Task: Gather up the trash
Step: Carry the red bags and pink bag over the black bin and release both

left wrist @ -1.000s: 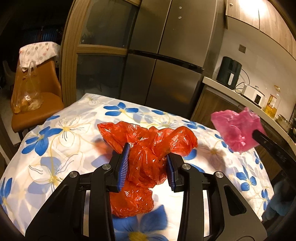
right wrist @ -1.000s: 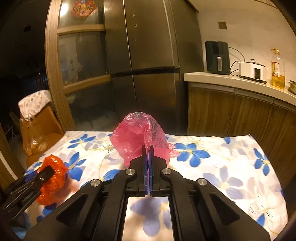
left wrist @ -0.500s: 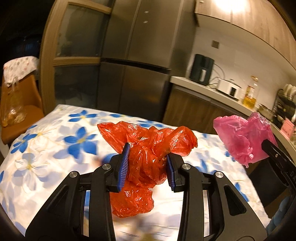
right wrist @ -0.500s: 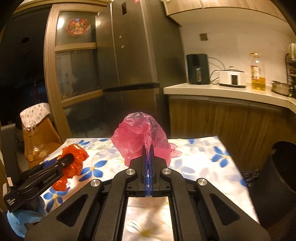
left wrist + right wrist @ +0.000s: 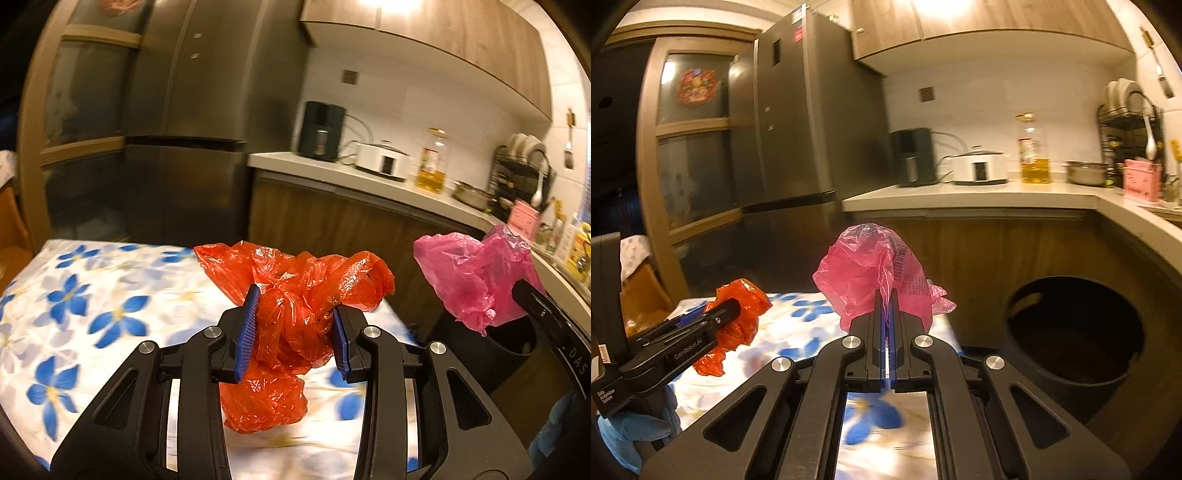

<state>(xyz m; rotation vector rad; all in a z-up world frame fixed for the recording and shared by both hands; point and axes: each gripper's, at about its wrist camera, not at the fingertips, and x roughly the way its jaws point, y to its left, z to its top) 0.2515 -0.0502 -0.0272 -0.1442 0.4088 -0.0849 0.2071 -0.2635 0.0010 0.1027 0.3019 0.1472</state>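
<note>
Both grippers are raised above the flower-print tablecloth [image 5: 92, 306]. By the left gripper [image 5: 293, 332] a crumpled red plastic bag [image 5: 295, 317] is clamped between the blue pads [image 5: 246, 332], part of it hanging below them. By the right gripper [image 5: 887, 325], its jaws pressed nearly together, a pink plastic bag [image 5: 871, 273] is pinched by a thin fold. To the right, beside the table's edge, a dark round bin [image 5: 1071, 336] is seen with its mouth uncovered, under the kitchen counter [image 5: 979, 194].
</note>
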